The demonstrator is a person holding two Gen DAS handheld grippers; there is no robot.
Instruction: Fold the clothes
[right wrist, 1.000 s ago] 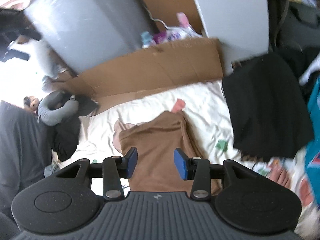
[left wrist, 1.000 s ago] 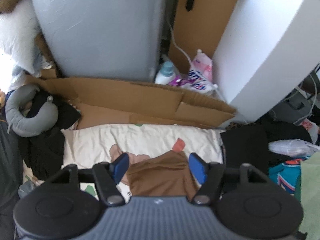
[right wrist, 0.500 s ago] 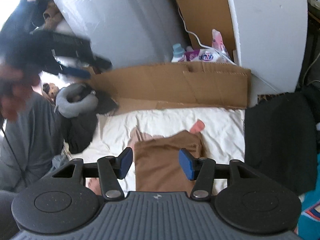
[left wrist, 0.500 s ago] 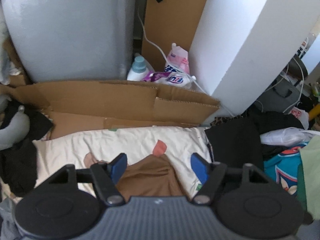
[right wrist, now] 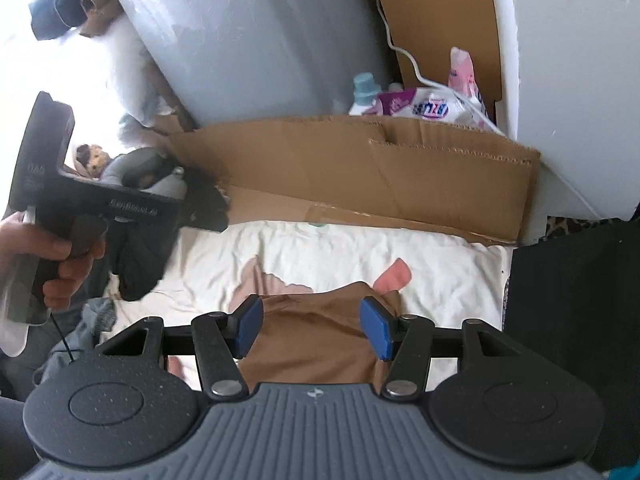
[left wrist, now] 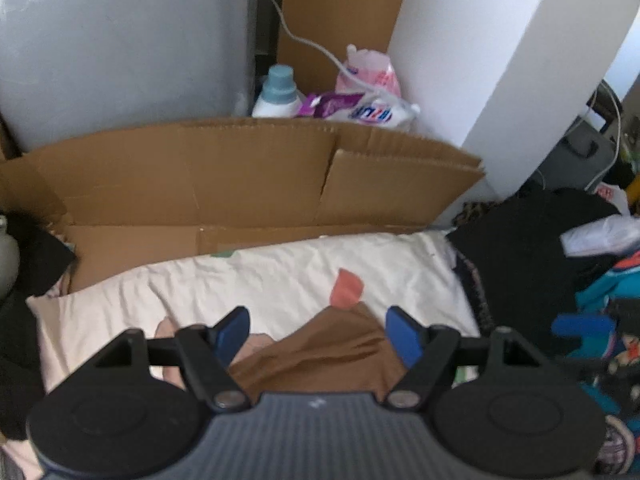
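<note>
Fingers (right wrist: 250, 326) of both grippers stand spread and empty, right gripper (right wrist: 312, 330) and left gripper (left wrist: 318, 334) each hanging over the sheet (left wrist: 280, 276). Past them at 12 o'clock rises the cardboard (right wrist: 360, 168). The brown garment (right wrist: 316, 336) lies flat on the sheet, seemingly folded; soft, light and limp, best pinched at an edge or corner

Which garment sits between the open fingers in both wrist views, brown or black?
The brown garment on the cream sheet, framed by both open grippers. The black garment lies off to the right, beside the sheet's edge.
</note>
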